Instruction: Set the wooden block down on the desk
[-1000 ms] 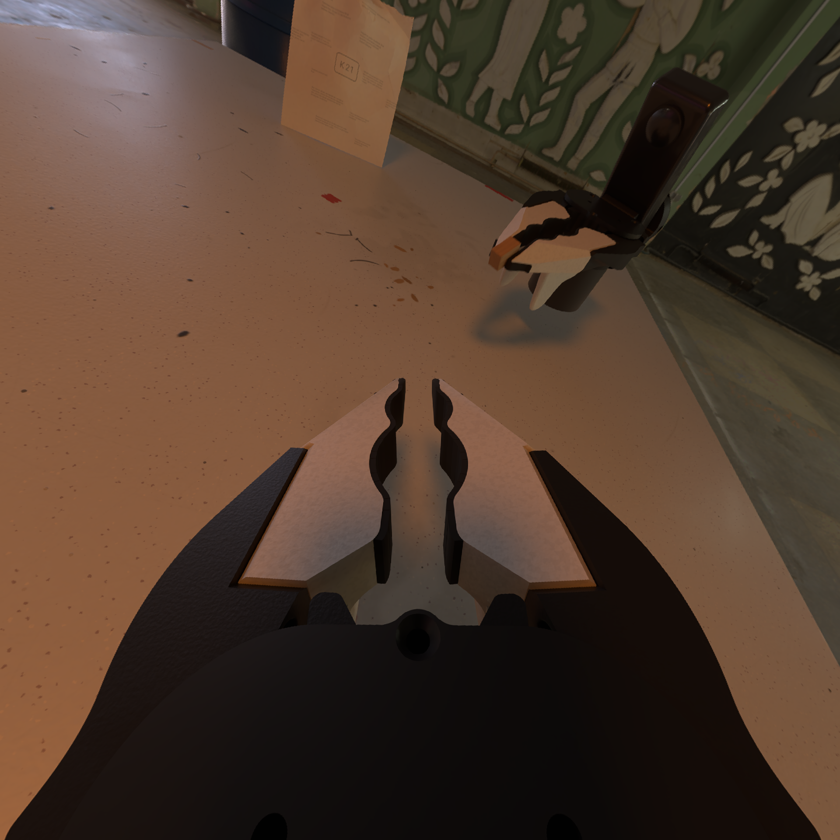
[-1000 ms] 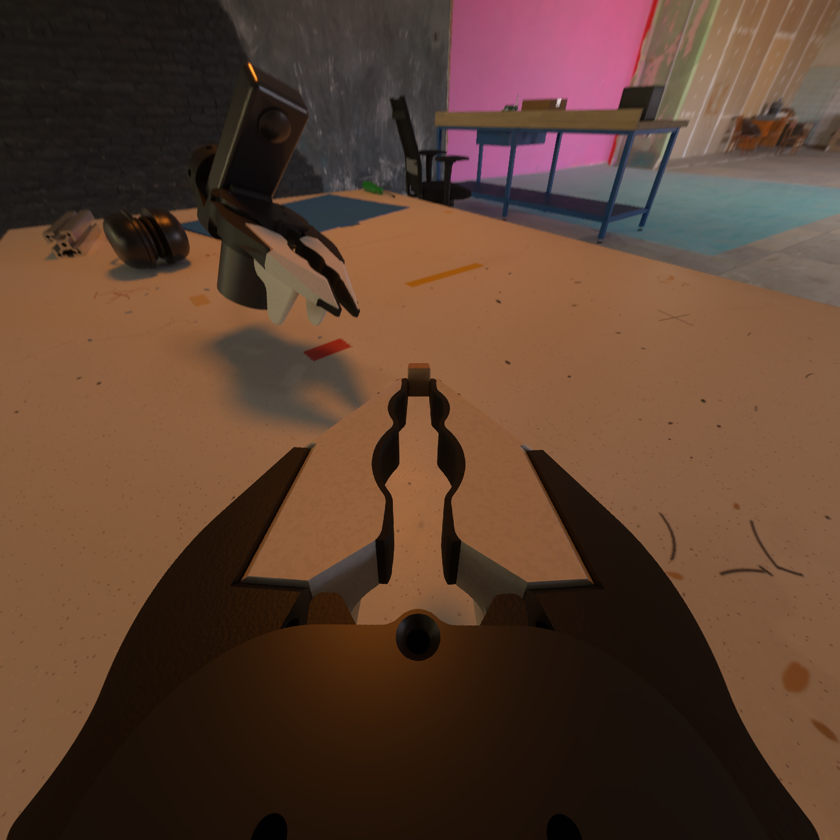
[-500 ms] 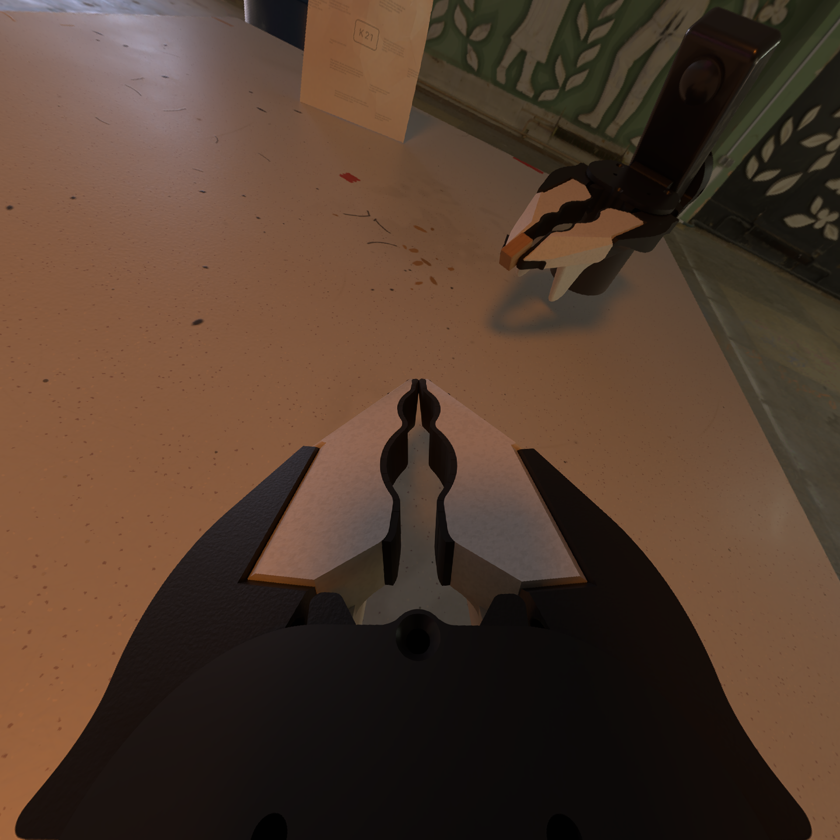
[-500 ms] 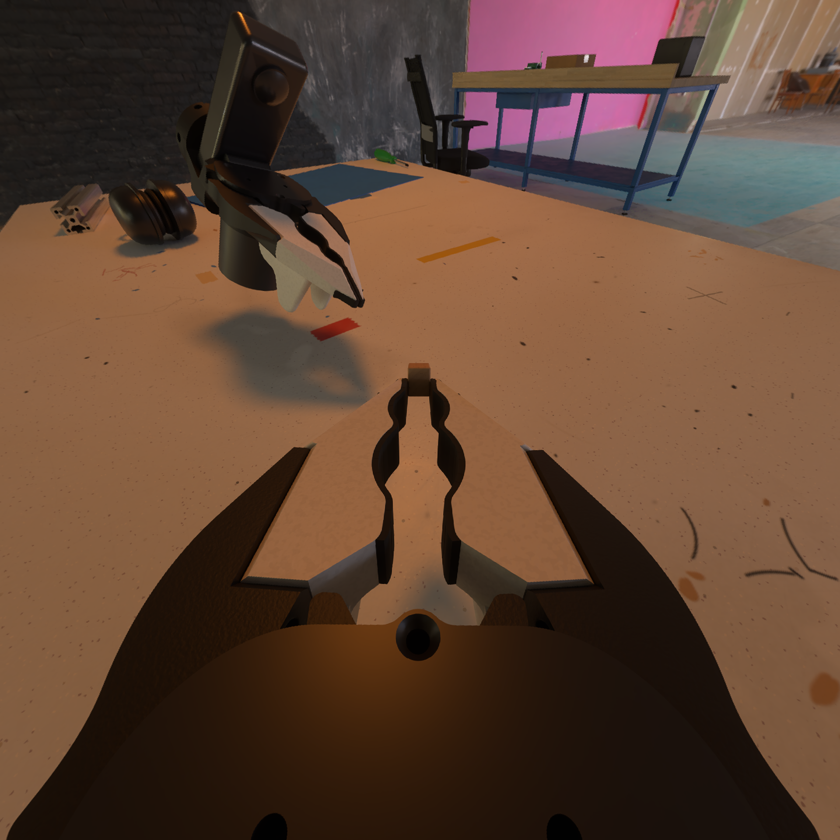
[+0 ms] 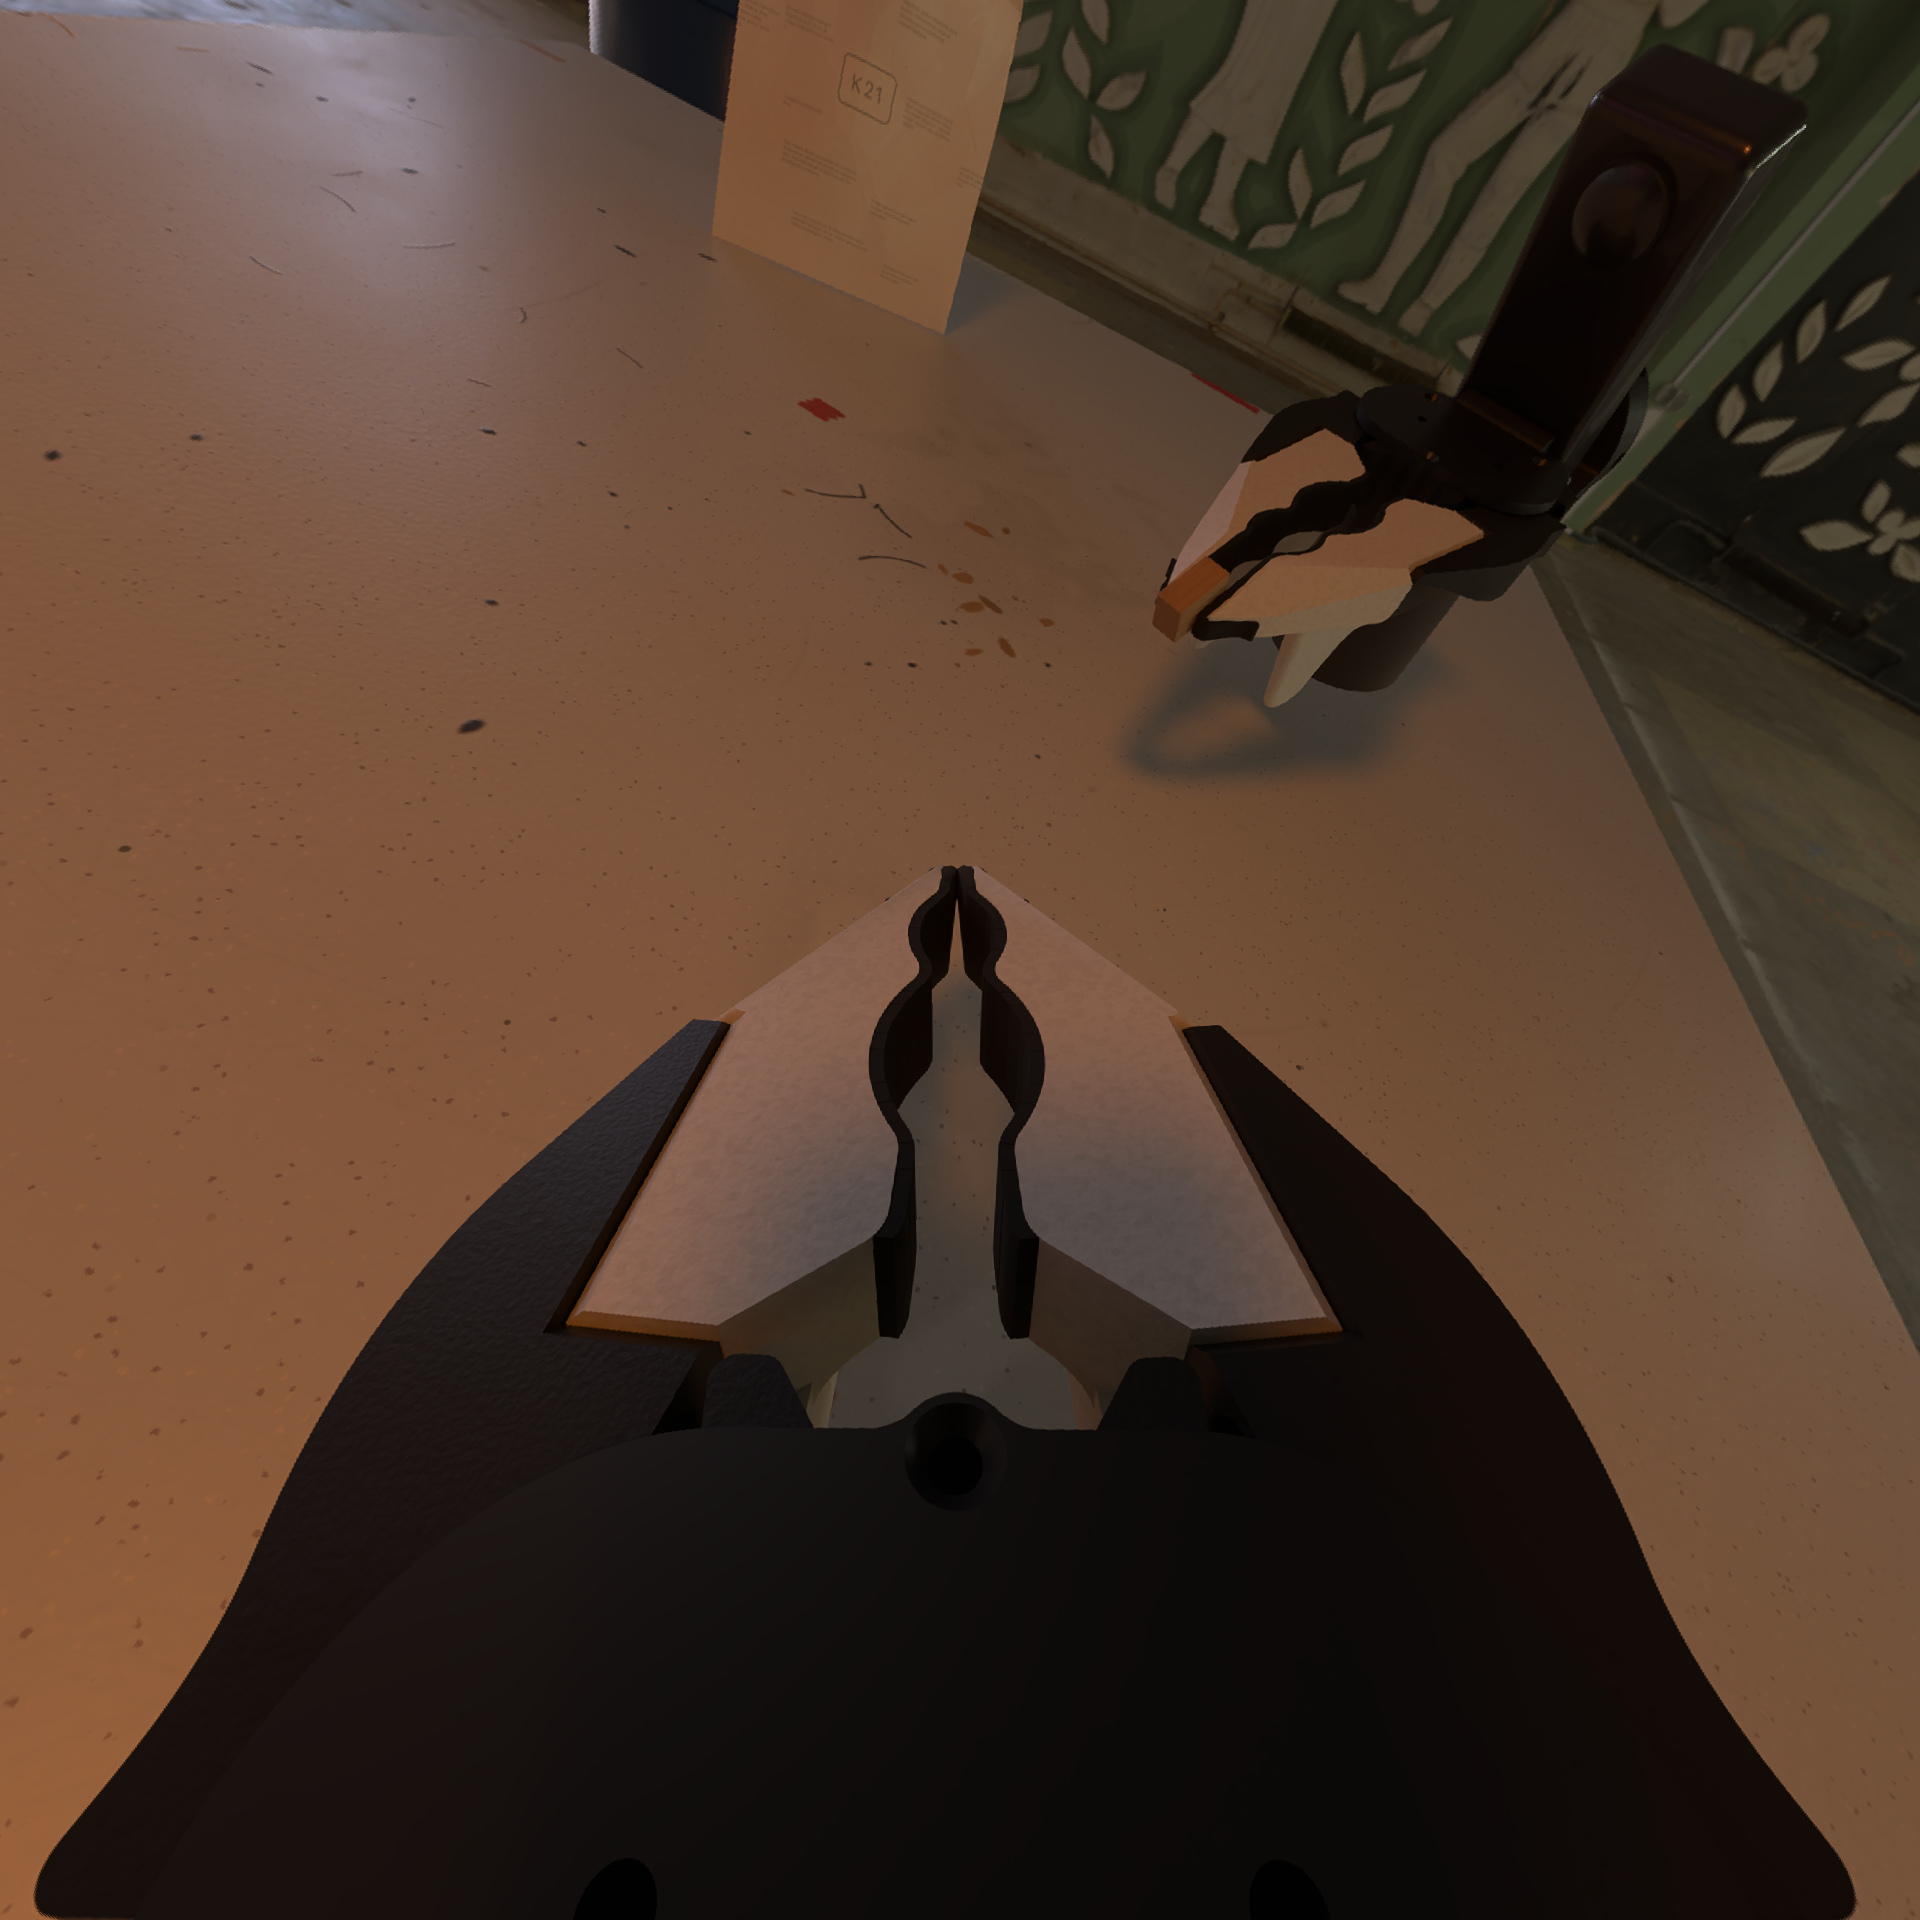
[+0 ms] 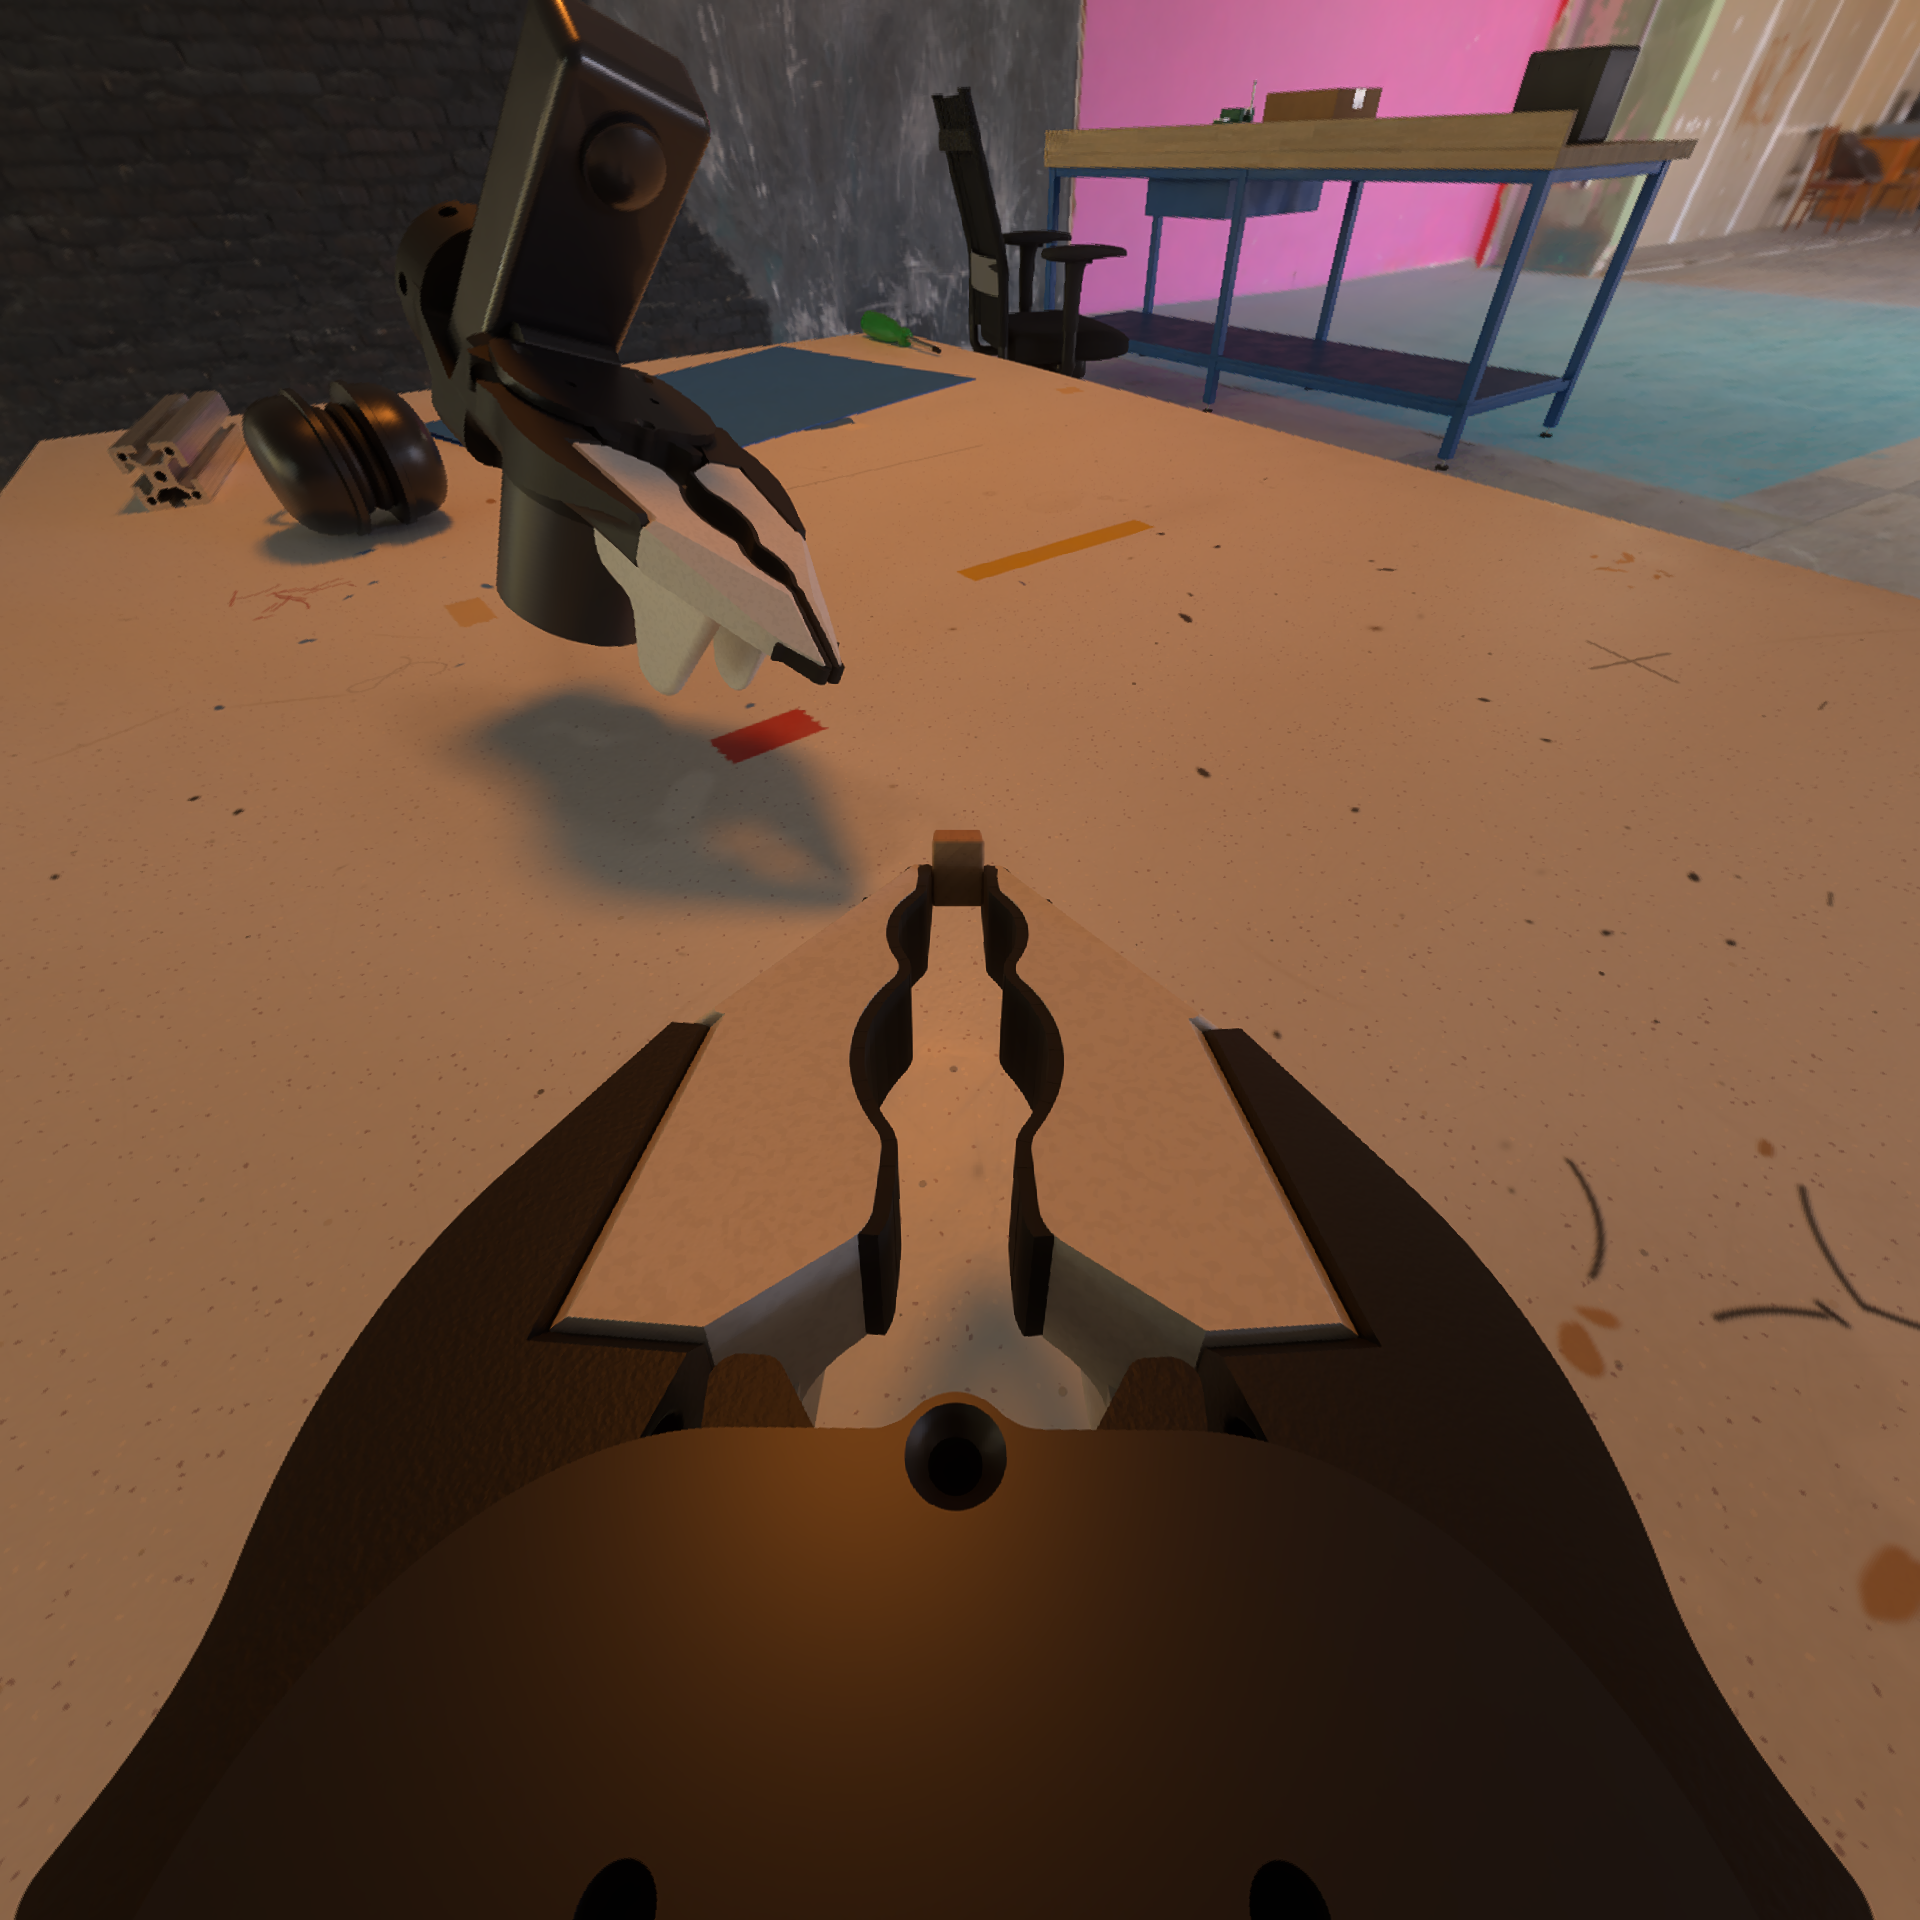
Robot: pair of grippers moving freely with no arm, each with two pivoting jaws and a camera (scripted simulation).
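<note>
My right gripper [image 6: 957, 883] is shut on a small wooden block [image 6: 957, 864] pinched at its fingertips, held a little above the tan desk [image 6: 1351, 831]. In the left wrist view the right gripper [image 5: 1195, 608] hovers at the upper right near the desk's edge, with the block [image 5: 1182, 603] sticking out of its tips. My left gripper [image 5: 956, 878] is shut and empty above the desk [image 5: 416, 727]. It also shows in the right wrist view [image 6: 821, 665], up and to the left of the block.
An upright paper sheet [image 5: 868, 156] stands at the desk's far side. A black ribbed object [image 6: 343, 457] and a metal profile [image 6: 171, 457] lie at the far left corner. A red tape mark [image 6: 769, 736], a blue mat [image 6: 800, 390] and a green tool [image 6: 894, 330] are on the desk.
My left gripper's jaws have closed from slightly apart to shut. Both views have shifted a little; the right gripper keeps hold of the block.
</note>
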